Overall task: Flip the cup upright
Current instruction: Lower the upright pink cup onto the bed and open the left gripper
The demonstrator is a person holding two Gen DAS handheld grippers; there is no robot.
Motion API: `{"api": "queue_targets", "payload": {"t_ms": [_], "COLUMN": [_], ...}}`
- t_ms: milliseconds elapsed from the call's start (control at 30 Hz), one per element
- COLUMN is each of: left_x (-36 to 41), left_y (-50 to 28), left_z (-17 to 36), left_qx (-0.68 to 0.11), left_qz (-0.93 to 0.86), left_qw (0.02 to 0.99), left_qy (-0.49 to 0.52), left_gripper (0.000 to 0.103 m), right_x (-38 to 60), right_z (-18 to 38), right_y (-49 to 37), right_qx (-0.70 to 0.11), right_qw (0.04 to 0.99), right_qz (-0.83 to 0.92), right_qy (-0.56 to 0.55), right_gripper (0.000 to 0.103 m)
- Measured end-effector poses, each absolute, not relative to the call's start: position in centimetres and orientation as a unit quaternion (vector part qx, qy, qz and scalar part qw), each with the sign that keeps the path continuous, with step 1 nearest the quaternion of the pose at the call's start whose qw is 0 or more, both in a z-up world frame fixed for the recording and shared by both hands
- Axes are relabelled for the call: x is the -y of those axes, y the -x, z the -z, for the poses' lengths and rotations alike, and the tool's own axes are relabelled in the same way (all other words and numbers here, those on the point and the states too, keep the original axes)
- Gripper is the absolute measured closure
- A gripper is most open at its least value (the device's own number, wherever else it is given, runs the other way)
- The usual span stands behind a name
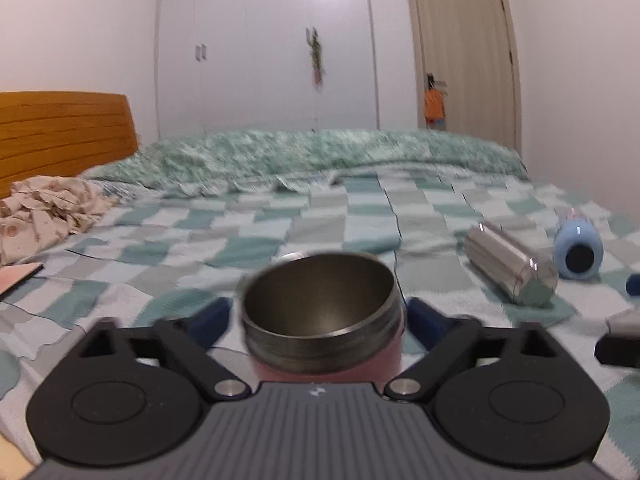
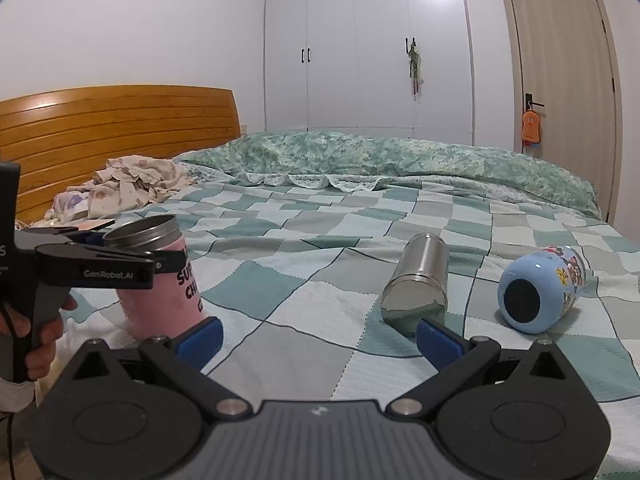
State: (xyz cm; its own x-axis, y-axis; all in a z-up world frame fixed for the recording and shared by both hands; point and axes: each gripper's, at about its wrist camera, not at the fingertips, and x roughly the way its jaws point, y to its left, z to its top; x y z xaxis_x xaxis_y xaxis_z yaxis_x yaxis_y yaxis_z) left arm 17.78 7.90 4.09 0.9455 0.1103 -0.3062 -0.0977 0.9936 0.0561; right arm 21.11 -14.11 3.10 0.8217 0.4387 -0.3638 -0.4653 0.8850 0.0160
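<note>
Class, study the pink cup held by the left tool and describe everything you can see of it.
The pink cup has a matte pink body with dark printed lettering, partly hidden, and a bare threaded metal neck with no lid. Its open mouth faces up, showing a dull steel inside. It stands nearly upright, leaning slightly, above the checked bedspread. The left tool is shut on it below the neck; whether its base touches the bed is hidden.

The left wrist view is smeared with blur, so the green quilt (image 1: 320, 152) and wardrobe handles (image 1: 201, 53) show no detail. The pink cup (image 1: 326, 364) there is mostly hidden behind its steel rim, and the cup's lettering (image 2: 188, 286) is cut short, possibly by the left gripper (image 2: 160, 258).
</note>
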Motion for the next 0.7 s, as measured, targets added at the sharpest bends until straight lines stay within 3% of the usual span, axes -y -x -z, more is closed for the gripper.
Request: {"api": "queue_targets", "payload": {"t_ms": [367,700], "left_x": [-4.8,-0.4], "left_y": [-9.8,-4.4], "left_z": [-9.1,-5.4], "left_qx": [-0.049,-0.039], "left_qz": [-0.048,-0.001], "left_qw": [0.998,0.999], "left_qy": [-0.018,-0.007], "left_gripper": [0.000,0.000], "right_x": [16.0,20.1], "right_z": [-6.0,-4.4], "right_y": [-15.6,-9.4], "right_qx": [-0.116,-0.062], "right_qw": [0.969,0.987], "right_qz": [-0.218,-0.149], "right_qy": [0.032,0.022], "right_gripper": [0.000,0.000]}}
